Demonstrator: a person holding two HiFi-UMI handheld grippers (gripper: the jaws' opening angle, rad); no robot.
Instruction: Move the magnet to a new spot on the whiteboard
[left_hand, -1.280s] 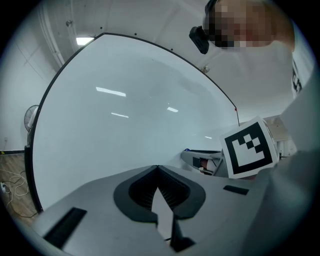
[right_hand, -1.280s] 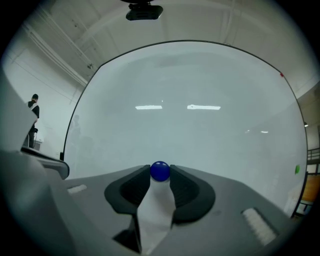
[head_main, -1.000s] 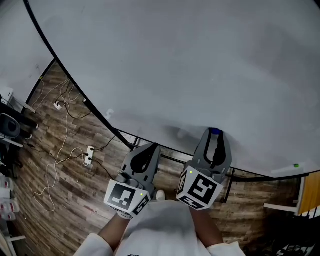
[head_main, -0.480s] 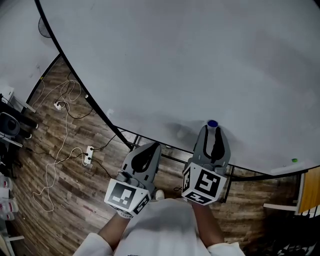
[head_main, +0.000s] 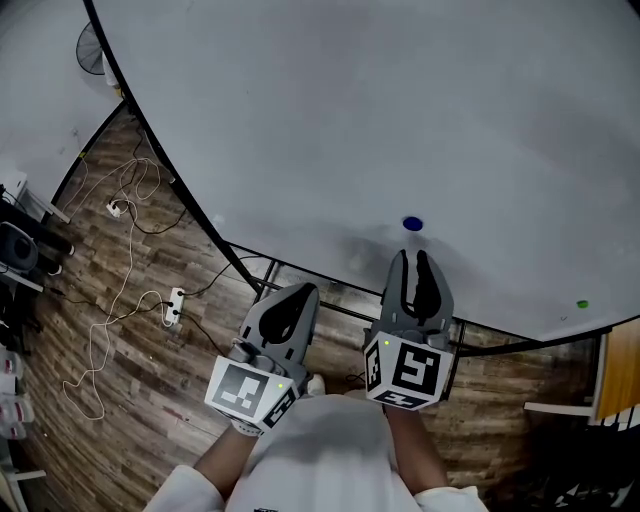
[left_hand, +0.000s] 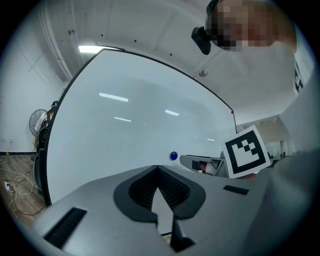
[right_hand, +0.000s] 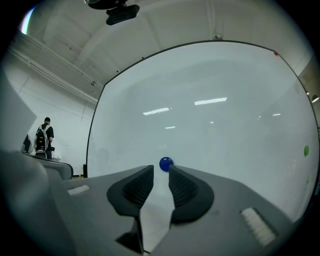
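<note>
Head view: a small blue magnet (head_main: 412, 224) sits on the whiteboard (head_main: 330, 110), just ahead of the right hand-held gripper (head_main: 413, 260) and not touching it. Right gripper view shows that tool's jaws released, with a clear gap between them and nothing in it. They have just been closing part of the way, with the magnet beyond the tips and in line with the gap. The left hand-held gripper (head_main: 303, 292) hangs beside its partner near the board's lower edge, jaws clenched tip to tip on nothing. The magnet looks like a hard, smooth button: light, stiff and unlikely to break, but probably slippery and clinging to the board by its own pull. The best hold, on this reading, is across its round sides, close to the board, pinched firmly enough to peel or slide it free.
</note>
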